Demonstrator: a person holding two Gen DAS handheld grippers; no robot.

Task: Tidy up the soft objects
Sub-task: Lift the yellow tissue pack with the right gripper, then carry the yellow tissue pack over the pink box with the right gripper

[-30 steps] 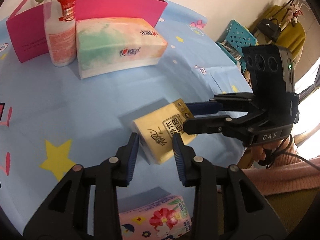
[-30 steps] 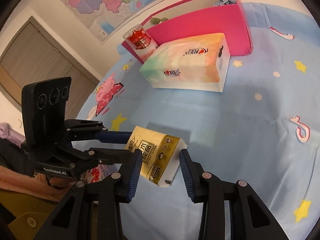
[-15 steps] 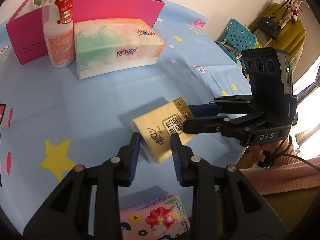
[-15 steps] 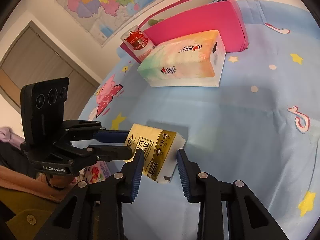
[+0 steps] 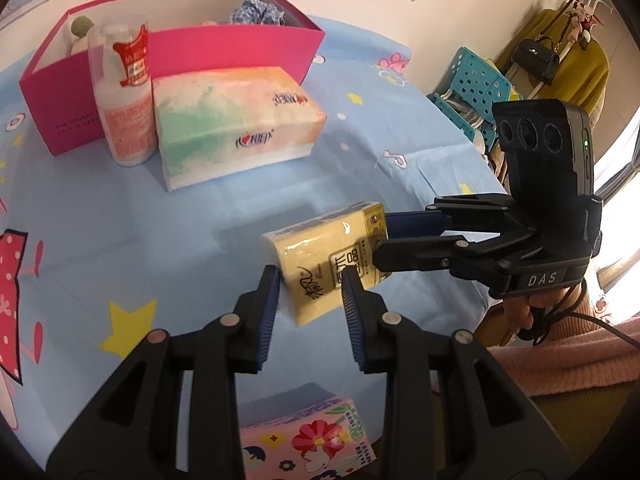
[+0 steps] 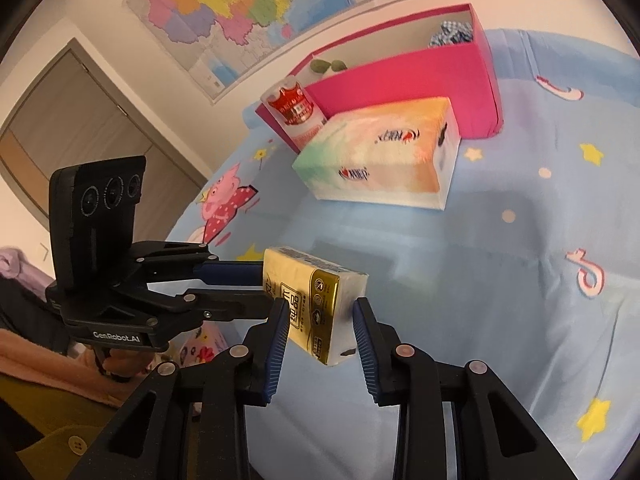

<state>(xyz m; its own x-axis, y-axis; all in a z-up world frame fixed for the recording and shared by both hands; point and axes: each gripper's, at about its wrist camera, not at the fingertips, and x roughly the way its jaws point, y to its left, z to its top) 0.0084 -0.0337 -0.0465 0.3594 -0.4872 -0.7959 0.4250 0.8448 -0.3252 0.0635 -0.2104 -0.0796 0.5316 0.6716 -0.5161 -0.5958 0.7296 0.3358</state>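
The yellow tissue pack (image 5: pixel 328 260) hangs tilted in the air above the blue patterned cloth (image 5: pixel 120 216) that covers the surface, near its front edge, with both tools at it from different sides. In the left wrist view the left tool (image 5: pixel 310 294) has its two blue-padded fingers either side of the pack's near end; whether the pads actually press on the wrapper cannot be told from here. The right tool (image 5: pixel 380 236) comes in from the right edge, one blue finger behind the pack's gold-printed end and the black finger in front of it. In the right wrist view the right tool (image 6: pixel 320 320) stands with its left finger against the pack (image 6: pixel 316 304) and its right finger close beside the white end face; the grip on that side cannot be told for certain. The left tool (image 6: pixel 260 284) reaches the pack from the left, its fingers meeting the yellow end.

Farther back on the cloth lies a large pastel tissue box (image 5: pixel 236 120), and just beside it on its left stands an upright white bottle (image 5: pixel 124 92) with a red label. Behind both, toward the back edge, sits an open pink box (image 5: pixel 240 48) holding a blue knitted item (image 5: pixel 256 10) in its right end. A floral tissue pack (image 5: pixel 308 444) lies at the front edge under the left tool.
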